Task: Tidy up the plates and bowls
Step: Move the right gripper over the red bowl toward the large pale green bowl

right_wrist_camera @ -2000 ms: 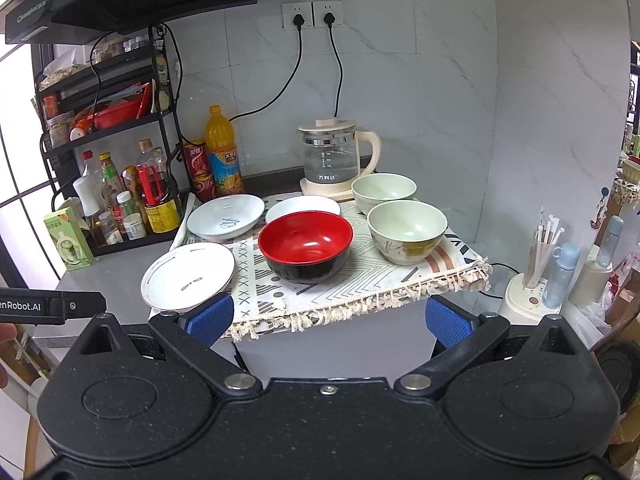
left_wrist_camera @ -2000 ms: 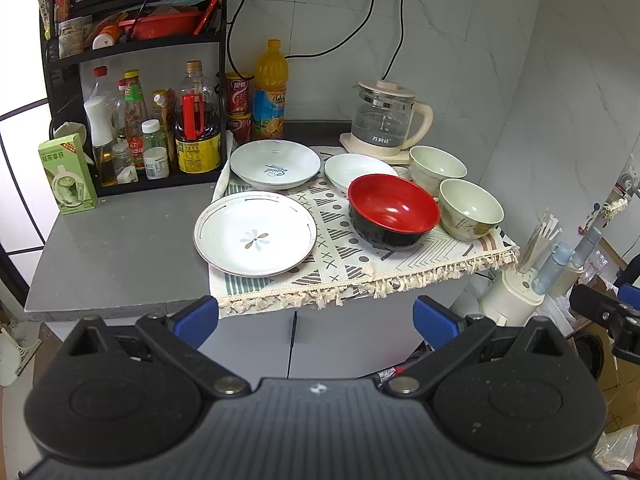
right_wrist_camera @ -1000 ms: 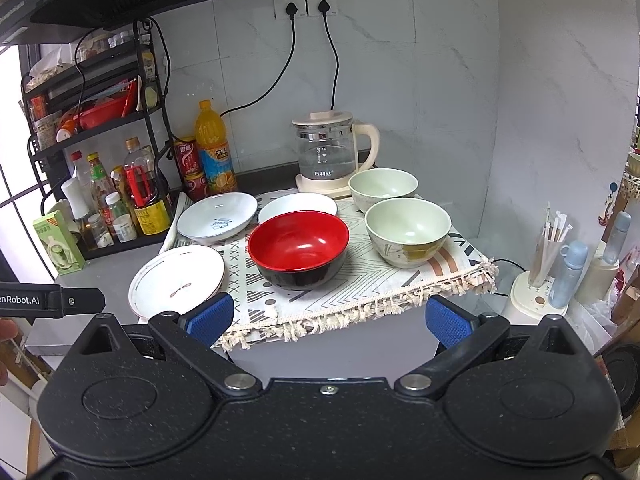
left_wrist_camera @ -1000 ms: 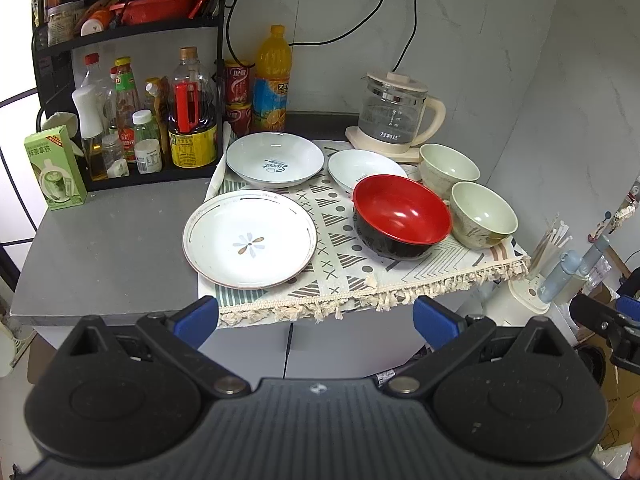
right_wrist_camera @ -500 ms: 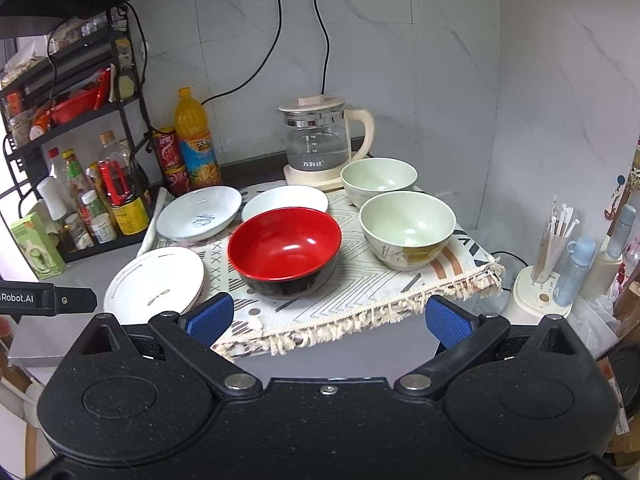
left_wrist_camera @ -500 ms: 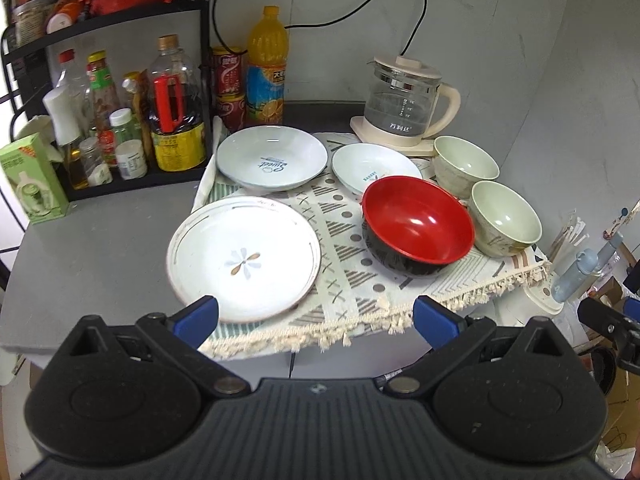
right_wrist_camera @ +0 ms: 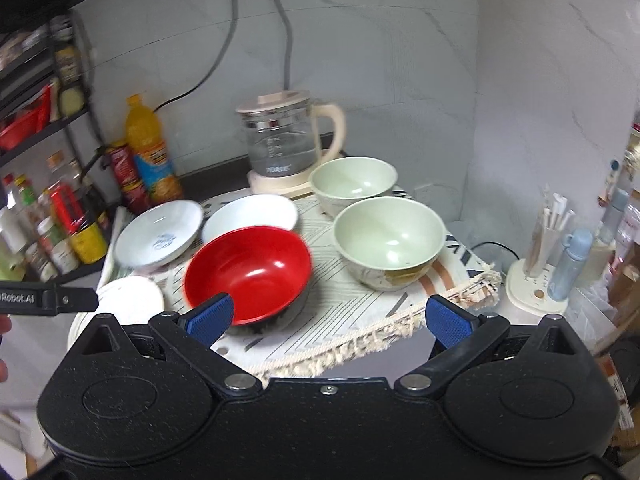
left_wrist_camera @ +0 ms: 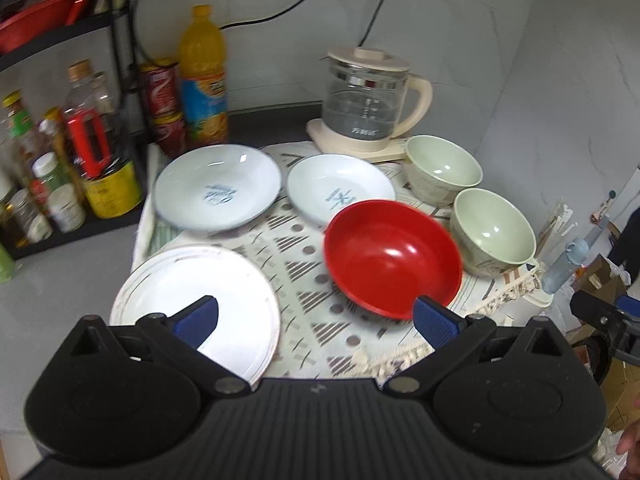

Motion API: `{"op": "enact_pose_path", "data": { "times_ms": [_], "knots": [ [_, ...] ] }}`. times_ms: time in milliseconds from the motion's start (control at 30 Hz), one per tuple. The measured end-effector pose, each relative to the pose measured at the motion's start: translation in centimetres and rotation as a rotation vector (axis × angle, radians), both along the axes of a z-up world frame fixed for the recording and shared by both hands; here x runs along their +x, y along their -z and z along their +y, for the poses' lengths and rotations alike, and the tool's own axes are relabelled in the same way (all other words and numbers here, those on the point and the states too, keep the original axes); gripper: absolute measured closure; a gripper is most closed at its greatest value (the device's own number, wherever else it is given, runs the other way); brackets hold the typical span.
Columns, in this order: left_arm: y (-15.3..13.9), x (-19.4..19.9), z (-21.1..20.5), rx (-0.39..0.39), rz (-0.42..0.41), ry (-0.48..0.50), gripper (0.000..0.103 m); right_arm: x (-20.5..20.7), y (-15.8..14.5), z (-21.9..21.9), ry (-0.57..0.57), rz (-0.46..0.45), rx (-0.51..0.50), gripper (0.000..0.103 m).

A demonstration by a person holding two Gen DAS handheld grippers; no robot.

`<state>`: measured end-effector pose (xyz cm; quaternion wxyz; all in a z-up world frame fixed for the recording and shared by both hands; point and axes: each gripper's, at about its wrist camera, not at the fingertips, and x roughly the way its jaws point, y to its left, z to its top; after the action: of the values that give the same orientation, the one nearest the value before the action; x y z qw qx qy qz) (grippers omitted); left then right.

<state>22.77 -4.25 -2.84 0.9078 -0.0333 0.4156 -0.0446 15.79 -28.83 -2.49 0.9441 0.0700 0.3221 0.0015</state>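
Three plates (left_wrist_camera: 218, 192), two green bowls (left_wrist_camera: 494, 232), one red bowl (left_wrist_camera: 392, 258)

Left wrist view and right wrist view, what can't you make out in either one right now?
- Near white plate: front edge hidden by the left gripper, left wrist view.
- Red bowl: rim smeared by motion blur, near edge behind a finger pad, right wrist view.
- Bottle labels: blurred, unreadable.

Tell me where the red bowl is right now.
The red bowl sits on the patterned cloth, centre-right in the left wrist view, between the white plate and the nearer green bowl.
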Motion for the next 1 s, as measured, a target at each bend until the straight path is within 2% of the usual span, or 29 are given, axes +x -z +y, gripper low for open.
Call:
{"op": "enact_pose_path", "data": {
  "times_ms": [367,633,867,1000],
  "knots": [
    [1.0,5.4,-3.9,-0.019,0.041,0.097,0.001,3.9,0.9,-2.9,0.14,0.047,0.021,0.0],
    [2.2,9.2,-7.8,0.009,0.055,0.126,0.001,6.6,2.3,-5.3,0.161,0.069,0.021,0.0],
    [3.6,12.4,-11.7,-0.002,0.08,0.143,0.001,9.7,4.0,-8.1,0.149,0.109,0.043,0.001],
    [4.7,13.9,-13.7,-0.017,0.095,0.16,0.003,11.7,4.8,-9.7,0.137,0.132,0.048,0.008]
  ]
}}
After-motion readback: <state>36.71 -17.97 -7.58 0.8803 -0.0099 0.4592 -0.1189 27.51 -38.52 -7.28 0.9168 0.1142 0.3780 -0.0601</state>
